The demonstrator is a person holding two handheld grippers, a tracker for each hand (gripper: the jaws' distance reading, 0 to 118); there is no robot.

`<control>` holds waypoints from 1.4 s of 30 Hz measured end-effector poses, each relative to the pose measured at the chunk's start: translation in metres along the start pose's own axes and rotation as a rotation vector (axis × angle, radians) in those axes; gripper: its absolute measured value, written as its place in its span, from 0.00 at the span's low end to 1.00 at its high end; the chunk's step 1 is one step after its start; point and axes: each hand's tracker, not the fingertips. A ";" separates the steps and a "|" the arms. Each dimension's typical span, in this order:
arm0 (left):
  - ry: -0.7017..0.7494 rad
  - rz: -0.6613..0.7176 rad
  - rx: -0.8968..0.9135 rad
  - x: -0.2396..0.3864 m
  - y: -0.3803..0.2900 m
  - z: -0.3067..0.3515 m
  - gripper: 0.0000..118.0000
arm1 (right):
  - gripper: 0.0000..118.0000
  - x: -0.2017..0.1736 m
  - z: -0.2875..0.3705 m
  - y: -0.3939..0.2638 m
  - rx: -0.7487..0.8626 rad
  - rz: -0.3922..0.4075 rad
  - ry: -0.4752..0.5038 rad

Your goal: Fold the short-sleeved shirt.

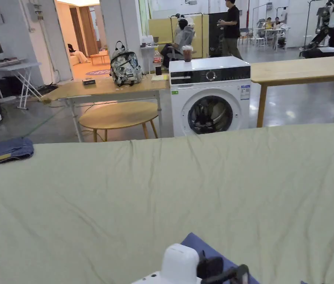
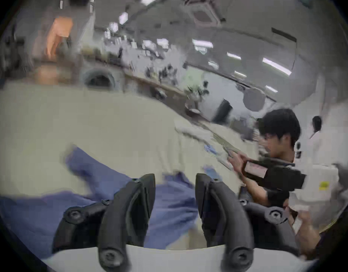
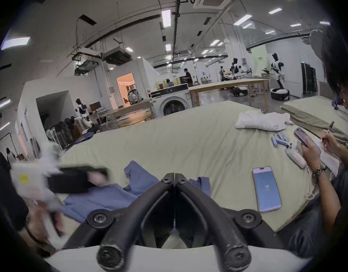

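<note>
Blue shirt point(image 3: 102, 197) lies crumpled on green sheet point(image 3: 169, 139), just ahead of and below both tongs. Left gripper point(image 2: 175, 180): jaws parted, nothing held, shirt fabric seen between and beyond them. Right gripper point(image 3: 174, 178): tips pressed together, apparently empty (fabric just behind tips, no pinch seen). Step judged: spread before folding. Shoulder or hem corners should be picked, garment pulled flat, phone point(image 3: 266, 189) right of right gripper avoided.

Soft blue cloth shirt point(image 3: 102, 197), rumpled matt pale-green cloth cover point(image 1: 162, 192), matt black, seemingly plastic jaws on right gripper point(image 3: 174, 176), glossy glass phone point(image 3: 266, 189), smooth wooden table point(image 1: 303, 68)
</note>
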 end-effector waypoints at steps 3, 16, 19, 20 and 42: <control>0.276 -0.120 0.119 -0.019 0.027 0.088 0.34 | 0.00 -0.016 -0.007 0.005 0.016 0.048 0.046; 0.684 -0.025 0.141 -0.052 0.002 0.227 0.00 | 0.00 -0.059 -0.018 0.015 0.041 0.202 0.156; 0.622 0.091 0.089 -0.083 -0.001 0.211 0.00 | 0.00 -0.059 -0.019 0.014 0.025 0.202 0.160; 0.576 0.147 0.015 -0.100 -0.002 0.200 0.00 | 0.00 -0.057 -0.020 0.012 0.020 0.197 0.162; 0.630 0.353 -0.572 -0.275 -0.079 0.006 0.00 | 0.00 0.021 -0.016 -0.029 -0.146 0.105 -0.031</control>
